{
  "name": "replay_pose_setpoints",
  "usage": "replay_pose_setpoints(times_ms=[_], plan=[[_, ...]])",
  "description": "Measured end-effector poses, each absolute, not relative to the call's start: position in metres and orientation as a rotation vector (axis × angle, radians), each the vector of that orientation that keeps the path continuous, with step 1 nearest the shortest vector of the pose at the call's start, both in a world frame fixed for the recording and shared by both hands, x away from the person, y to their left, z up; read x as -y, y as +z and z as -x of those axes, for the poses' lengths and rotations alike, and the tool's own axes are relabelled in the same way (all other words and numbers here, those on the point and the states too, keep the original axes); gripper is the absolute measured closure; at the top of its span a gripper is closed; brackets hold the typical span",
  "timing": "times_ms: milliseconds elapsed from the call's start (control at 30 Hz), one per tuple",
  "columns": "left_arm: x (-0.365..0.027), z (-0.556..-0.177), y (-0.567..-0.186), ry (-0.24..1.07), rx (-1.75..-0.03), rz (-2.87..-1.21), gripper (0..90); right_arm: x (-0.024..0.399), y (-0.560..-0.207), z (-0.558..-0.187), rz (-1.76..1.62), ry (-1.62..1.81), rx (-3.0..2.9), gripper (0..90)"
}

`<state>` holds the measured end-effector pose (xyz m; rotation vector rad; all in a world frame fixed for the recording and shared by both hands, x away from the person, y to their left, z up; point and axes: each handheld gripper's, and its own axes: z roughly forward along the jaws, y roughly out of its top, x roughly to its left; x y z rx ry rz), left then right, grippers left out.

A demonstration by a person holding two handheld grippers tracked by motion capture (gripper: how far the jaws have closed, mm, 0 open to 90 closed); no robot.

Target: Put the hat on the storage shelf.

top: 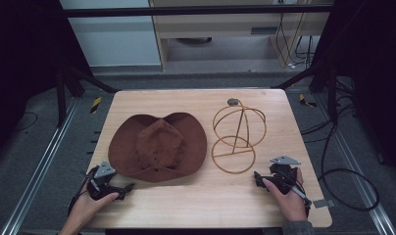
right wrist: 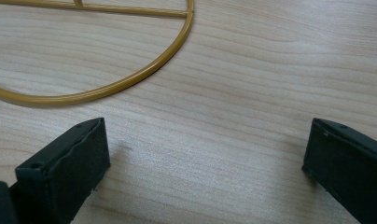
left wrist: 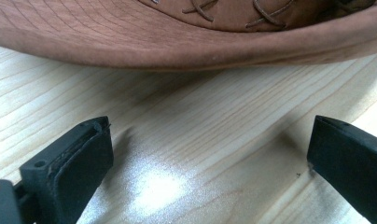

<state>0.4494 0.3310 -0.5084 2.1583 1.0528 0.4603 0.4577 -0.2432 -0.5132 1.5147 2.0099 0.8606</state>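
Both tools open, at rest on the bench.

My left tool [top: 129, 186] lay at 7 o'clock of the brown hat [top: 158, 145], jaws spread wide, nothing between them. My right tool [top: 256, 177] lay at 5 o'clock of the gold wire stand [top: 237, 139], likewise spread and empty. The hat sat mid-bench [top: 201, 196], the stand just beside it at 3 o'clock.

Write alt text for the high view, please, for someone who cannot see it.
A brown hat lies flat on a wooden table beside a gold wire hat stand. A person's hands rest open grippers near the front edge: left gripper, right gripper.
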Motion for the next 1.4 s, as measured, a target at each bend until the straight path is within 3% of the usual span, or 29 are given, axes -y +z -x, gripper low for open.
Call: replay_pose_setpoints(times_ms=[167,833,1200,1400], plan=[[-0.334,-0.448,-0.505,0.428,-1.056,-2.152,3.4,0.243,-0.513,-0.458,-1.514,0.86,-2.01,0.4],[-0.347,-0.421,-0.479,0.447,-0.986,-2.041,2.6,0.243,-0.513,-0.458,-1.515,0.86,-2.01,0.4],[-0.332,-0.411,-0.442,0.504,-0.902,-1.912,2.3,0.243,-0.513,-0.458,-1.515,0.861,-2.01,0.4],[-0.309,-0.432,-0.421,0.519,-0.833,-2.023,2.4,0.243,-0.513,-0.458,-1.518,0.862,-2.01,0.4]])
